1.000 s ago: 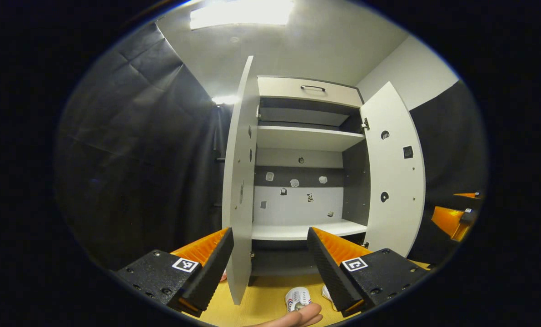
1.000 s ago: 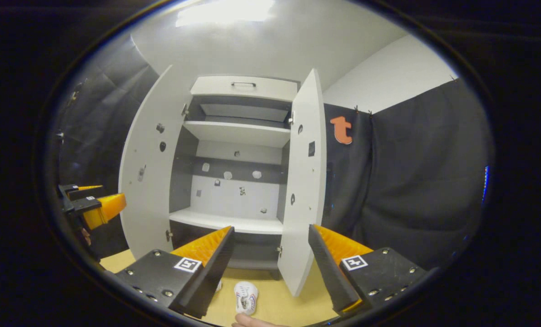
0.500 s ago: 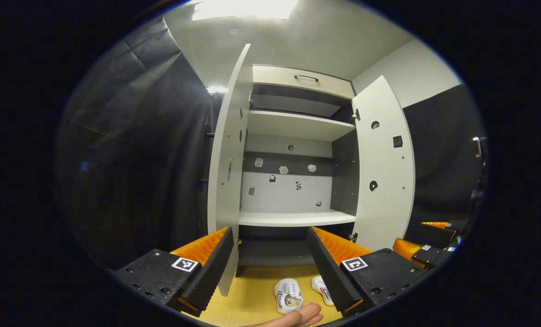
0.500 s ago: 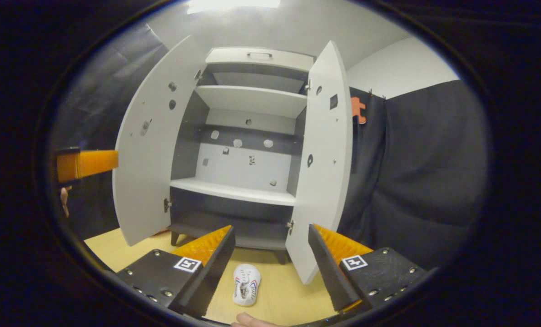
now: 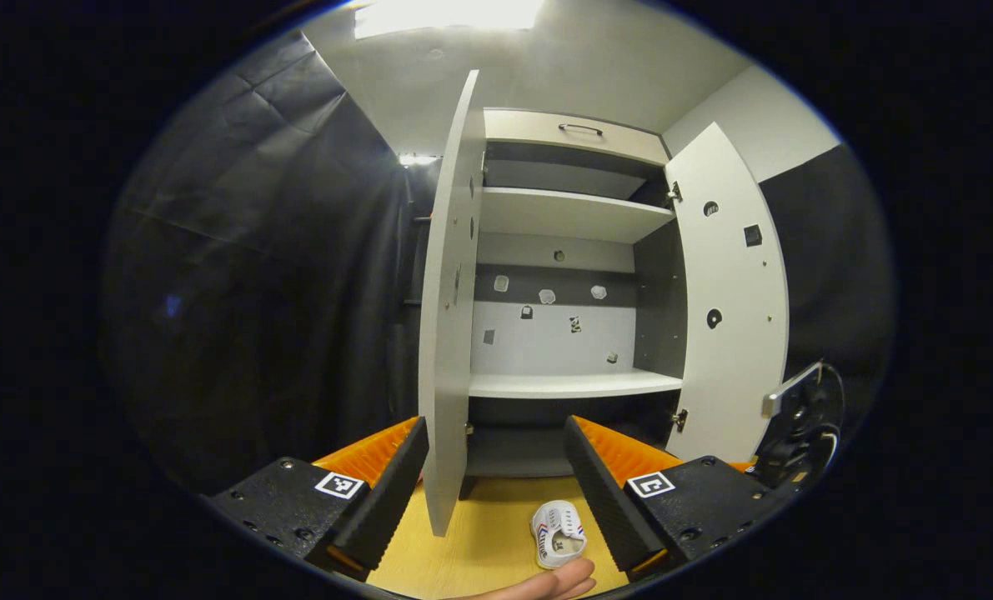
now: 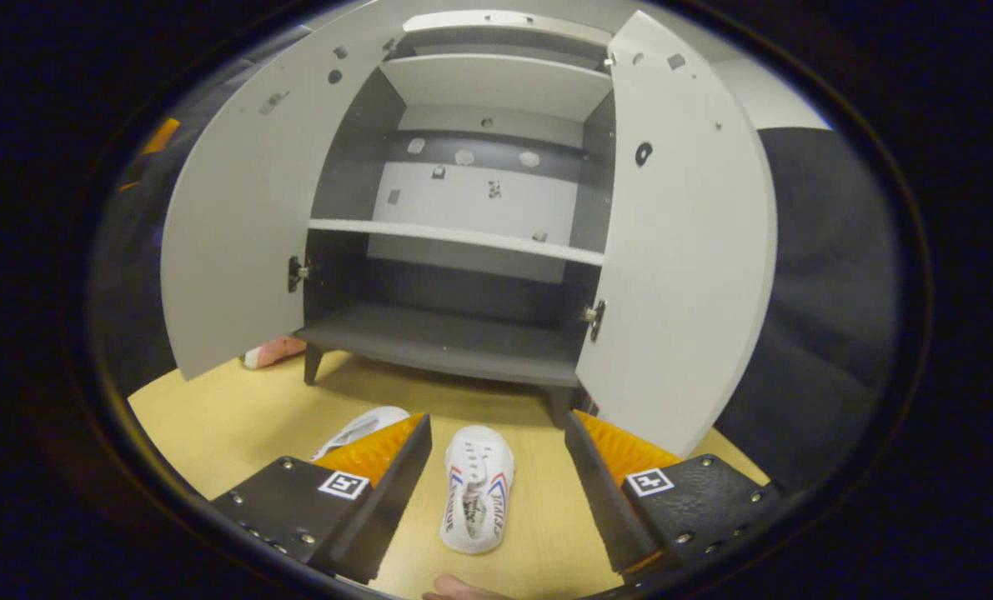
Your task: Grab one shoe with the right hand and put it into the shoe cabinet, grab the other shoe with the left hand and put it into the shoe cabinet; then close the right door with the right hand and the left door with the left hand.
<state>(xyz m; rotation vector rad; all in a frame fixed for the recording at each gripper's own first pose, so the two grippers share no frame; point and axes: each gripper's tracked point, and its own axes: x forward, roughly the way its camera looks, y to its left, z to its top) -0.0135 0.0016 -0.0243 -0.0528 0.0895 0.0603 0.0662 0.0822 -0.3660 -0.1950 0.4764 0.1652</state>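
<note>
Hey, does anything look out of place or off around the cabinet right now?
One thing: a small pinkish object lies on the floor under the left door, unidentifiable. Otherwise both shoes lie on the floor before the open cabinet, not yet shelved.

Two white shoes (image 6: 477,487) are lying on the yellow floor (image 6: 238,417) before the shoe cabinet (image 6: 454,333). Both cabinet doors (image 6: 679,242) are standing open.

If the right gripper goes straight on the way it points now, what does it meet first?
Most likely the white shoe lying on the wooden floor between the open fingers of the right gripper. Beyond it stands the open shoe cabinet. Depth is hard to judge through the fisheye.
</note>
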